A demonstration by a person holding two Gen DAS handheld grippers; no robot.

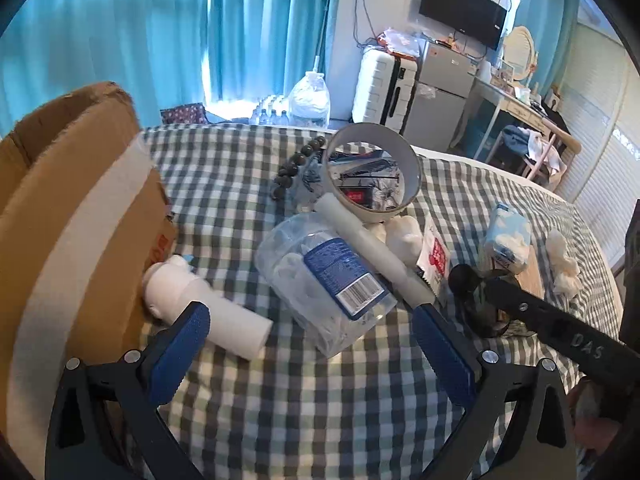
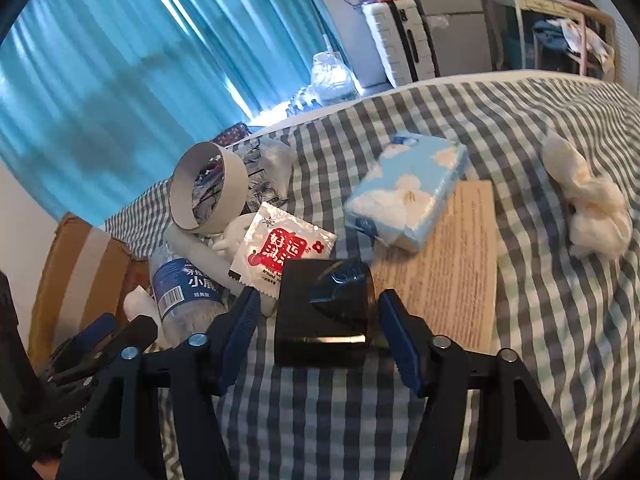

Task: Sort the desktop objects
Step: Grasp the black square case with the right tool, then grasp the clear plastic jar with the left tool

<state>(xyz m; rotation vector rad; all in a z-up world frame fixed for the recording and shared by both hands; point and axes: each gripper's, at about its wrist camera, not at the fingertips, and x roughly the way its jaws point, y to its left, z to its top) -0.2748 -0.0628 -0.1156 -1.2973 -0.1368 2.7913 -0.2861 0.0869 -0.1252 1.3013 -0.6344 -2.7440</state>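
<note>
The right gripper (image 2: 314, 336) has its 2 jaws apart on either side of a black box (image 2: 322, 312), the pads not pressing it. The left gripper (image 1: 308, 344) hangs wide apart above the checked cloth (image 1: 304, 412), just short of a clear plastic jar (image 1: 324, 280) lying on its side. Left of the jar lies a white bottle (image 1: 204, 304) against a cardboard box (image 1: 80, 200). Farther off stand a tape roll (image 1: 374, 172) and a tissue pack (image 2: 408, 196).
</note>
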